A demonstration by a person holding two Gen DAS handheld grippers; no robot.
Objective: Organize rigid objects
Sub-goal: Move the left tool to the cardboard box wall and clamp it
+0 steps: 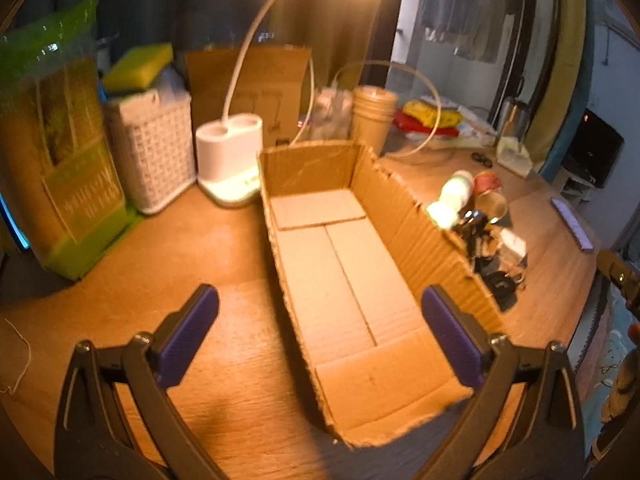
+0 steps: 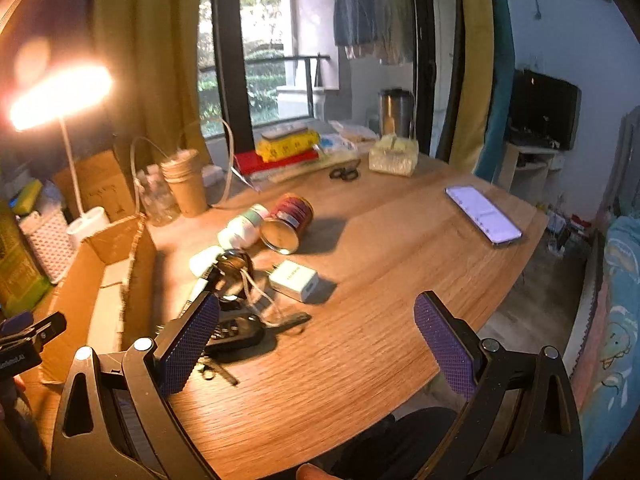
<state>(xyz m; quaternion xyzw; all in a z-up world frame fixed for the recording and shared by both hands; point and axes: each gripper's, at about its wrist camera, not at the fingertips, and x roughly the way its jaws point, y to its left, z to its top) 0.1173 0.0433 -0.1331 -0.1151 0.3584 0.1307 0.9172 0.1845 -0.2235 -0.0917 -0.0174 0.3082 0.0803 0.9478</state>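
An open cardboard box (image 1: 412, 236) lies on the wooden table with nothing inside; my left gripper (image 1: 320, 322) hovers open over its near end. To the box's right lies a pile: a red tin can (image 2: 289, 218) on its side, a white pill bottle (image 2: 242, 229), a white charger plug (image 2: 295, 280), a black remote (image 2: 236, 334) and keys. My right gripper (image 2: 316, 334) stands open just above the table, its left finger over the remote, nothing held. The same box (image 2: 100, 280) shows at left in the right wrist view.
A lit white desk lamp (image 1: 229, 156), a white woven basket (image 1: 154, 148), a green bag (image 1: 60, 140) and stacked paper cups (image 1: 372, 116) stand behind the box. A phone (image 2: 483, 214) lies at the table's right. Scissors (image 2: 345, 173), books (image 2: 286, 150) and a tissue pack (image 2: 394, 156) sit at the back.
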